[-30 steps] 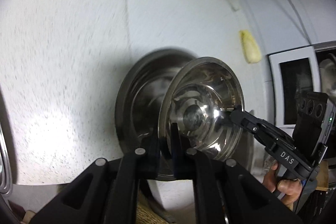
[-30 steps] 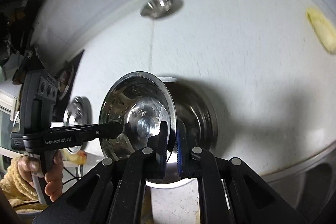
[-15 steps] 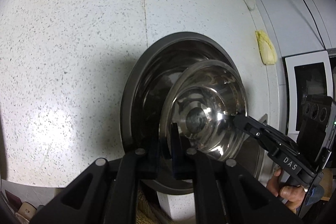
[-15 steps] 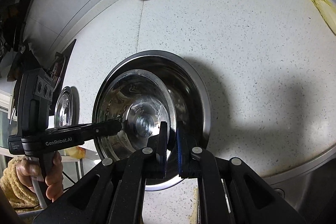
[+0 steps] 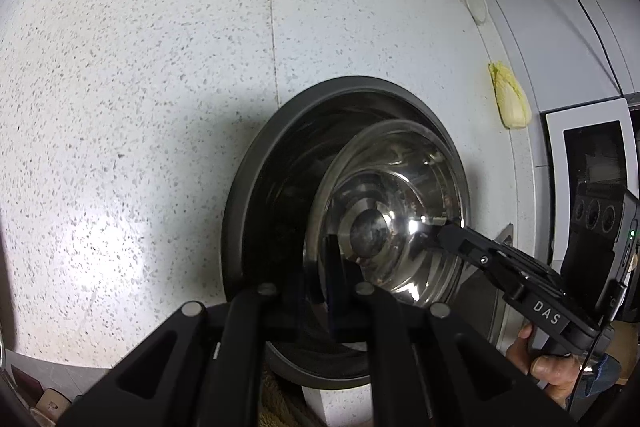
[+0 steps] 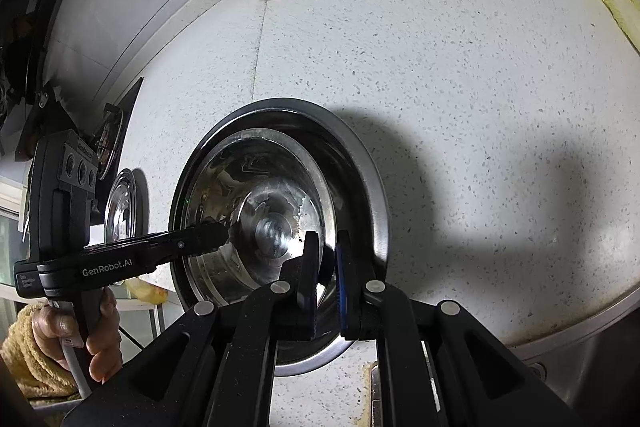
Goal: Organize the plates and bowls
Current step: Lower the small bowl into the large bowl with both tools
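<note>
Left wrist view: both grippers' jaws pinch the shiny round steel bowl (image 5: pixel 400 211) inside the larger basin (image 5: pixel 256 195).

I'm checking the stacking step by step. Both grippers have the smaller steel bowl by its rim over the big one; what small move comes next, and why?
Probably lower it a little further, then let go. The smaller bowl sits tilted inside the large bowl, with the left gripper and right gripper clamped on opposite rims.

Both fisheye views are sharp and bright, curving hard into dark vignetted corners, with a glare patch on the speckled bench (image 5: pixel 120 107), hard shadows, and highlights glinting off the steel bowl (image 5: pixel 400 223).
</note>
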A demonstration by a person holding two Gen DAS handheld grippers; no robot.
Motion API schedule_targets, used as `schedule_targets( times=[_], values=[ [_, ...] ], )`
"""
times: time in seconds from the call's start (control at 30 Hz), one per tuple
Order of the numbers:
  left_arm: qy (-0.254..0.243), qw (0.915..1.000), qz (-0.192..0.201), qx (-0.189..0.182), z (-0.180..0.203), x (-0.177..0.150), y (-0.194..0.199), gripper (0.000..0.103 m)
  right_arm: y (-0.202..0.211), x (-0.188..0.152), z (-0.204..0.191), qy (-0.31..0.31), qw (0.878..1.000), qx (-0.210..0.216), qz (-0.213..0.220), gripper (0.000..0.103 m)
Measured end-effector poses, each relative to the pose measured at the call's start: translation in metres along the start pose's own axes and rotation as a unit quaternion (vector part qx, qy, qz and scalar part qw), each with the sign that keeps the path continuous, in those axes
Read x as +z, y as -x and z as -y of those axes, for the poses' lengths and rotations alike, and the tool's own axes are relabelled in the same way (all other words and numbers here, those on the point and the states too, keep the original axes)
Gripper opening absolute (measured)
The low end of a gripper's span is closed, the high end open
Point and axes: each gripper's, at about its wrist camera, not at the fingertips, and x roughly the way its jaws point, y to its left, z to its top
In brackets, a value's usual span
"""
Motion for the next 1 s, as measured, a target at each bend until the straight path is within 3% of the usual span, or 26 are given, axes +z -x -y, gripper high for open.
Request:
schedule_targets(
  times=[0.57, 1.0],
  values=[
    [-0.022, 0.9991, 0.024, 0.027, -0.001, 0.003, 0.004, 0.009, 0.001, -0.003, -0.009, 0.021, 1.000, -0.022, 0.006, 0.008],
    [-0.028, 0.9984, 0.040, 0.030, -0.002, -0.002, 0.009, 0.009, 0.000, -0.005, -0.009, 0.019, 1.000, -0.015, 0.008, 0.008]
  ],
)
